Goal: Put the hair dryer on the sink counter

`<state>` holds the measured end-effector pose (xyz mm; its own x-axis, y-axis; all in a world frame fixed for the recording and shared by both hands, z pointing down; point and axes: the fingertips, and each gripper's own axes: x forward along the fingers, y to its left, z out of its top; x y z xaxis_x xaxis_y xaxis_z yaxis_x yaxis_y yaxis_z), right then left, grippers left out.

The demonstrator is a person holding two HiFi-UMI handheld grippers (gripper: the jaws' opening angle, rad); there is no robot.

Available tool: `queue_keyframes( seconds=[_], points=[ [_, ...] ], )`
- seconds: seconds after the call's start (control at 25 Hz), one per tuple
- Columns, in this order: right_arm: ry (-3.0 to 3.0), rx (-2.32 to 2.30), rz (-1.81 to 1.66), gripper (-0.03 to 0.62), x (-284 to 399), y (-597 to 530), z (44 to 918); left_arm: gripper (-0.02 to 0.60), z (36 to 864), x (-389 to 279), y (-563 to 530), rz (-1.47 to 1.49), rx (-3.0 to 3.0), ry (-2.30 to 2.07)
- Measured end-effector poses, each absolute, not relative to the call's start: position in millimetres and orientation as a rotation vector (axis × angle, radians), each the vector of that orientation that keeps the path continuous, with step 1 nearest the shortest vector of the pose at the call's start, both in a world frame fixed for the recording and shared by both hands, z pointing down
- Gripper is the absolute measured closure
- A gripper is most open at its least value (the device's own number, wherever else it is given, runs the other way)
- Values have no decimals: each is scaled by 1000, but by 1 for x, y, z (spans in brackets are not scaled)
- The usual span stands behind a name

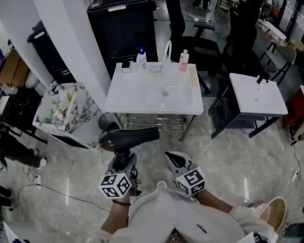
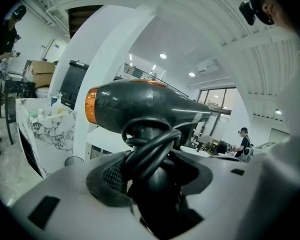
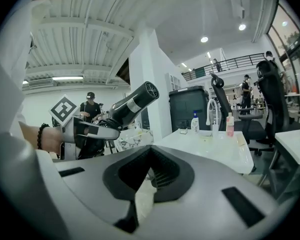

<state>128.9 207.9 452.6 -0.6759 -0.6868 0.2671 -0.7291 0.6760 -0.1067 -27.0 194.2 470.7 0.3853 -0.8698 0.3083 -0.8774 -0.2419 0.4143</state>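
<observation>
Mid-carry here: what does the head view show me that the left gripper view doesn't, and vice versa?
Only the head view: the whole top of the sink counter ahead, with its faucet, a white bottle and a pink bottle at the far edge, plus the empty right gripper.
Only the left gripper view: the cord wound round the handle, close up between the fingers of the left gripper.
Both: the hair dryer held in the left gripper, and the marbled box beside the counter.

Observed right gripper [image 3: 150,151] at lower centre, jaws together, nothing between. Observed left gripper [image 3: 107,129] at centre left clamping hair dryer [image 3: 133,104], nozzle toward upper right. Noted sink counter [image 3: 217,149] at centre right.
</observation>
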Motion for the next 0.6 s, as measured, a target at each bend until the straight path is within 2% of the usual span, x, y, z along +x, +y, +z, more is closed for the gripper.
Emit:
queue_keyframes(
  seconds=[0.6],
  points=[
    [-2693, 1131, 331, 577, 140, 154, 465, 328, 481, -17, 145, 29, 2098, -1509]
  ],
)
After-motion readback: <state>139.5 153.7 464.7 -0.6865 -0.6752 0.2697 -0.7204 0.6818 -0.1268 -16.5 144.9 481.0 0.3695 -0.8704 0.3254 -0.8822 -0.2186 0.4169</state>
